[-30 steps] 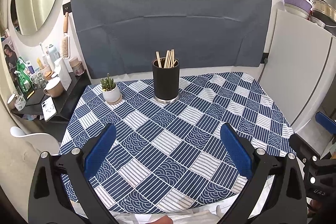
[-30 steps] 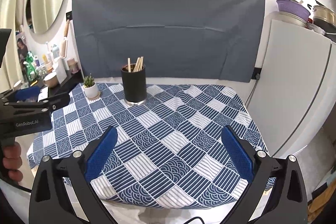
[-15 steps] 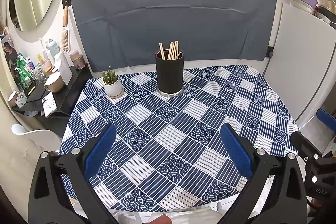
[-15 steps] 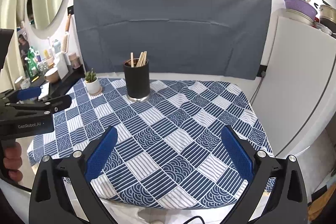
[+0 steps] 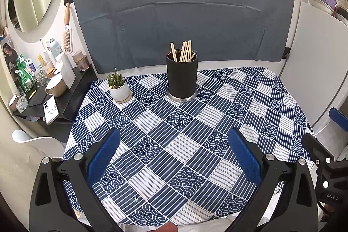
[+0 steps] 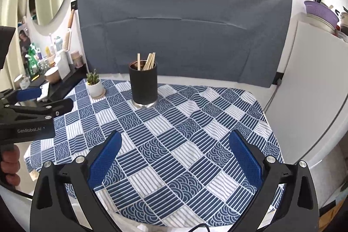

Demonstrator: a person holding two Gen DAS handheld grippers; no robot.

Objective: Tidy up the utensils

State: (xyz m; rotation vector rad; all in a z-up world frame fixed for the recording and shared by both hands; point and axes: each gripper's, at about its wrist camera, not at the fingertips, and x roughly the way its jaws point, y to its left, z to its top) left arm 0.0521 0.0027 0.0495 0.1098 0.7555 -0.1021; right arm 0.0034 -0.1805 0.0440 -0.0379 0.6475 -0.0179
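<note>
- Cloth [image 5: 184, 145] in blue-white checks covers the table; holder [image 5: 182, 75] with chopsticks [image 5: 183, 53] and cactus [image 5: 118, 86] stand near its far edge.
- Left gripper [image 5: 174, 156] and right gripper [image 6: 175, 153] hover above the near edge, fingers wide apart, empty.

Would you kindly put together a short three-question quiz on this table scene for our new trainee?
1. True or false: the left gripper is shut on a chopstick.
2. Where are the wooden chopsticks? A) flat on the tablecloth B) upright in the black holder C) in the potted cactus
3. Fill in: seen from the right wrist, the cactus stands to the ___ of the holder.

Key: 1 false, both it and the right gripper are open and empty; 2 B; 3 left.
</note>
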